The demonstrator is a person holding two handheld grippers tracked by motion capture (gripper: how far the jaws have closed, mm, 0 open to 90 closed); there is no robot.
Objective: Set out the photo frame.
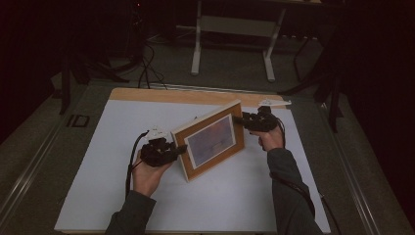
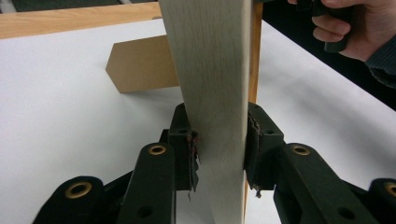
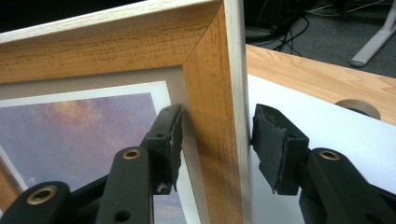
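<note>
High view: one frame (image 1: 214,141) stands tilted at the middle of the white mat (image 1: 98,161), with the left gripper (image 1: 180,149) at its lower-left edge and the right gripper (image 1: 240,119) at its upper-right edge. Left gripper view: both jaws press the frame's pale side edge at centre, clamped on it. Right gripper view: the jaws straddle the frame's upper-right corner, one pad (image 3: 173,140) over the glass side, the other (image 3: 273,140) just off the back, nearly closed.

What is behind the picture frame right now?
Behind the picture frame, a brown easel stand props it on the white sheet. The frame hides the rest of its back.
</note>
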